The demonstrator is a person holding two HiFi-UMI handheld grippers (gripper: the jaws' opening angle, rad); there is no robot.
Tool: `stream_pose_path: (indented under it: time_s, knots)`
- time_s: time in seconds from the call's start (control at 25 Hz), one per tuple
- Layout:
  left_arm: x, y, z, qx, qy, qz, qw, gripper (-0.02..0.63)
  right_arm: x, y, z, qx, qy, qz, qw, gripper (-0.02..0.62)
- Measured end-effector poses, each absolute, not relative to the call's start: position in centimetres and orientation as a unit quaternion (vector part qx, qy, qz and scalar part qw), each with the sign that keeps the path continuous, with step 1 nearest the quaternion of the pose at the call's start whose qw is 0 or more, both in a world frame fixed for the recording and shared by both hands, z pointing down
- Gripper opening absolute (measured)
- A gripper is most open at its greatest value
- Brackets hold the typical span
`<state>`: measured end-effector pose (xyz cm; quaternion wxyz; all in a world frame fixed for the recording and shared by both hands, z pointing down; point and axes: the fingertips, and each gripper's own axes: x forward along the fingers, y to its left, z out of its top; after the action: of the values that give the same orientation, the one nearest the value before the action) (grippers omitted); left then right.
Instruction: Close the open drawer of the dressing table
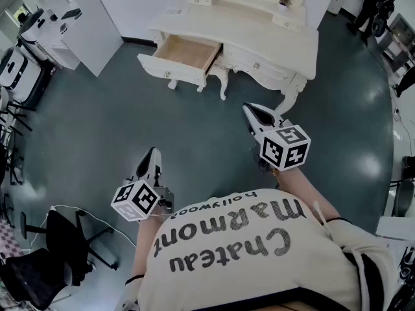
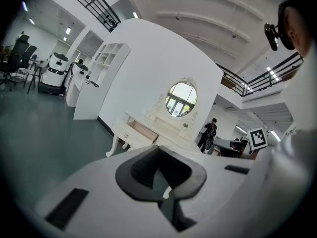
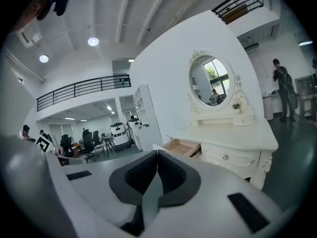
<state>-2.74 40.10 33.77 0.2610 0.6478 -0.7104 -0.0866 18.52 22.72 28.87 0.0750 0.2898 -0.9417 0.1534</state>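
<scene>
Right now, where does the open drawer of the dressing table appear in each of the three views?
Head view: the open drawer is upper centre-left, pulled out towards the person.
Left gripper view: small, just left of centre, below and left of the oval mirror.
Right gripper view: near the centre, just above the gripper body.
Shared landmark: the white dressing table; the drawer is at its left end in every view.

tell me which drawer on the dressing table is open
The left drawer, as the head view shows it: it is pulled out with its wooden inside showing. The closed drawer beside it sits flush, only its knob visible.
</scene>
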Motion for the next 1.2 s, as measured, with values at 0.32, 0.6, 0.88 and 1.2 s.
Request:
stream_pose_path:
  time_s: [0.32,0.6,0.88,1.2]
  knots:
    - [-3.8,40.1,33.2,0.651,-0.710,-0.091,0.253,0.008,17.4,22.6,28.2,0.291,-0.942,0.150,0.069,0.029]
    - [-5.9,40.6,32.8,0.659,-0.705,-0.089,0.244,0.008,15.8,23.2,28.0,0.302,-0.937,0.171,0.051,0.029]
    - [-6.9,41.2,34.4,0.661,-0.702,-0.086,0.253,0.008,15.9,24.0,31.0,0.322,-0.915,0.240,0.040,0.029]
    - [-7.3,40.0,36.3,0.656,-0.697,-0.087,0.277,0.008,15.0,22.9,33.1,0.320,-0.910,0.252,0.073,0.029]
